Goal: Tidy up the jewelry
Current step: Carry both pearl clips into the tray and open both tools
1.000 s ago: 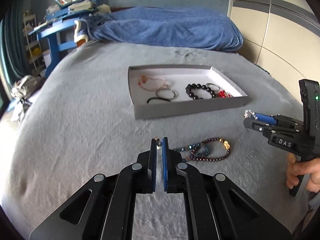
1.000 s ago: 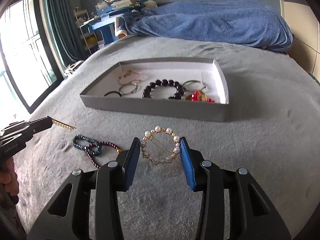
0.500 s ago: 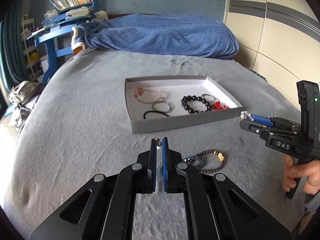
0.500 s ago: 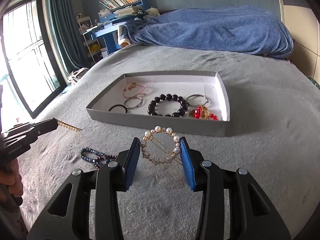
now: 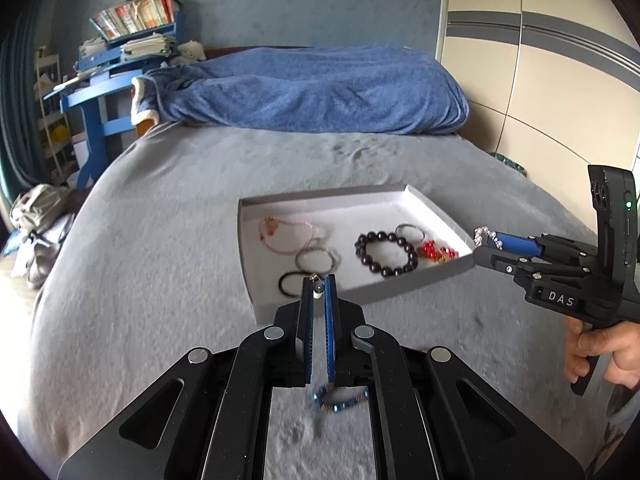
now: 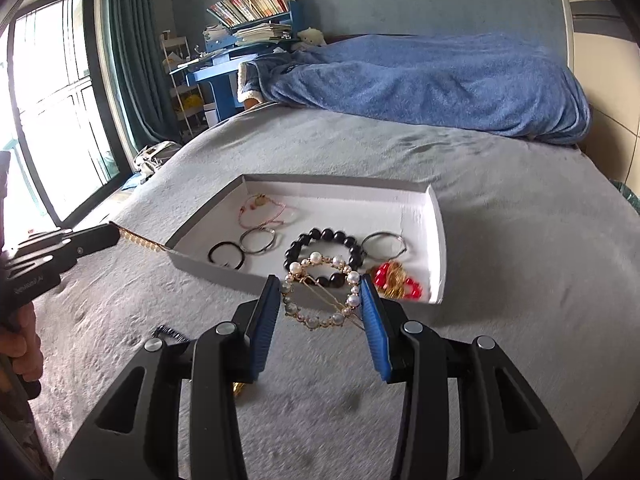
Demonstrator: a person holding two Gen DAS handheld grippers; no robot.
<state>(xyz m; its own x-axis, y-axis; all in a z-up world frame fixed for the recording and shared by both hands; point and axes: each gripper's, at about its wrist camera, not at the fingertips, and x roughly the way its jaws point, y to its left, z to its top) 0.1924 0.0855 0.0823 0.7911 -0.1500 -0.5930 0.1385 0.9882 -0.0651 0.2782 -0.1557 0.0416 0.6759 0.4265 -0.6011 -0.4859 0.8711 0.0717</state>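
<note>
Both grippers are advancing on the shallow grey cardboard tray [image 6: 438,240] | right gripper [image 6: 320,304] is clamping the gold pearl-studded ring clip [image 6: 318,292], tray just ahead below, nearer | left gripper [image 5: 319,292] is pinching a gold bead chain [image 6: 140,240] at tray's corner.

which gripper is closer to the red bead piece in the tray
Right. The right gripper, holding the pearl ring, sits just before the red bead piece; the left gripper is at the tray's opposite near corner.
</note>
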